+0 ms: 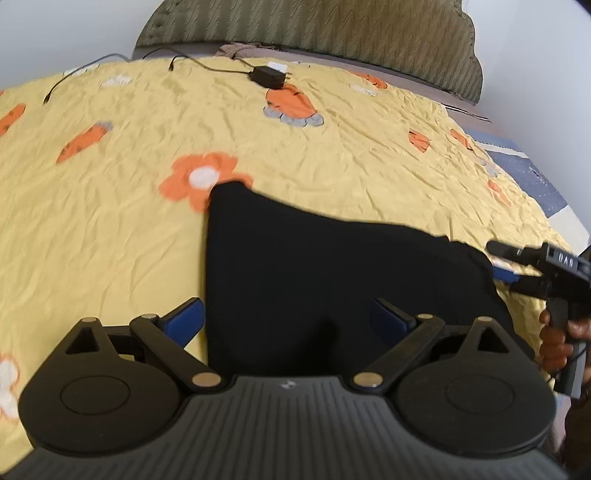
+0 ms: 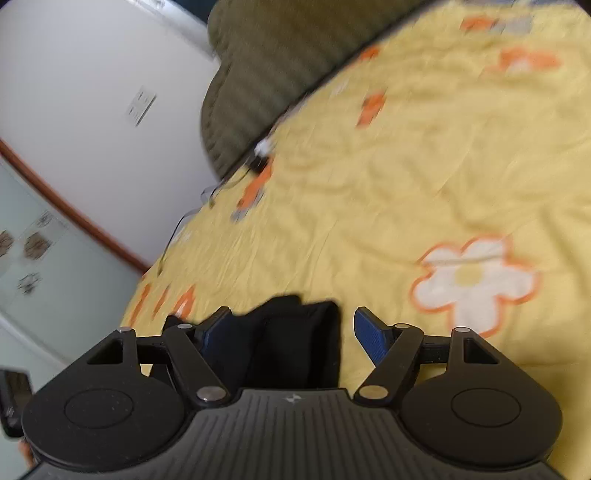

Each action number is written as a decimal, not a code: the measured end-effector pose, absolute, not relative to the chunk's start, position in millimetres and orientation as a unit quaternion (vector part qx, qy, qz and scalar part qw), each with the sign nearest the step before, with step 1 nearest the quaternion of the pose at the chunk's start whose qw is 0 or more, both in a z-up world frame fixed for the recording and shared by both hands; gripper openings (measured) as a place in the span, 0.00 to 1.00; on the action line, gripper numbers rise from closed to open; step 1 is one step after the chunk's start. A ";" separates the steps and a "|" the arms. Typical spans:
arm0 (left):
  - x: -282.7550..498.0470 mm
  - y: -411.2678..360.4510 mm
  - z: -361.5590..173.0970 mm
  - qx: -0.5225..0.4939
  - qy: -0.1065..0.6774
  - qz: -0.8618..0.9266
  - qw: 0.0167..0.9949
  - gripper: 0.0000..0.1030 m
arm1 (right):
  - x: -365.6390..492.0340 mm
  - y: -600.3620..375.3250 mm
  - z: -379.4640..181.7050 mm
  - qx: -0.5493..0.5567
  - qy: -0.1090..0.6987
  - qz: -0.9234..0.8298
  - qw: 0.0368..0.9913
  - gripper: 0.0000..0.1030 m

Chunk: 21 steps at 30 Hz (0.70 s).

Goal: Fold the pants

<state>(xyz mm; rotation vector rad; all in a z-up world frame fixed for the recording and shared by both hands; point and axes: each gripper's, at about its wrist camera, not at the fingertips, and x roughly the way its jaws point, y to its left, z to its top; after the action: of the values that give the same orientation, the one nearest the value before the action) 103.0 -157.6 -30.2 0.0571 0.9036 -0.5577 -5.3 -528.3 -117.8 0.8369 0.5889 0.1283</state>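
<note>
The black pants [image 1: 332, 269] lie folded in a flat dark block on the yellow flowered bedspread [image 1: 332, 155]. My left gripper [image 1: 288, 314] is open, its blue pads [image 1: 184, 321] spread over the near edge of the pants. My right gripper [image 1: 496, 262] shows at the right end of the pants in the left wrist view. In the right wrist view my right gripper [image 2: 291, 328] is open, with a folded end of the pants [image 2: 291, 332] between its blue pads [image 2: 369, 332]. Whether the pads touch the cloth is unclear.
A black power adapter [image 1: 269, 75] with cables lies near the head of the bed. A green padded headboard [image 1: 332, 33] stands behind it. A blue-grey cloth [image 1: 532, 173] lies at the bed's right edge. A white wall and the bed's edge [image 2: 147, 273] show in the right wrist view.
</note>
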 end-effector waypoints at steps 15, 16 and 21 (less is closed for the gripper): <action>129.8 -191.7 -50.6 0.081 0.399 -0.186 0.894 0.96 | 34.2 -518.7 -88.7 0.291 0.283 0.025 0.913 0.11; 131.7 -190.9 -54.1 0.085 0.407 -0.180 0.891 0.96 | 38.0 -518.5 -94.1 0.286 0.298 0.013 0.910 0.11; 131.2 -176.0 -63.2 0.081 0.429 -0.184 0.881 0.96 | 19.0 -514.6 -92.4 0.260 0.297 -0.066 0.916 0.28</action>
<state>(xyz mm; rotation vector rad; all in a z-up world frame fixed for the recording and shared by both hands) 131.2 -176.0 -63.2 0.1684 0.8936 -0.3834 19.0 -514.6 -92.4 0.5356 0.6117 -0.1356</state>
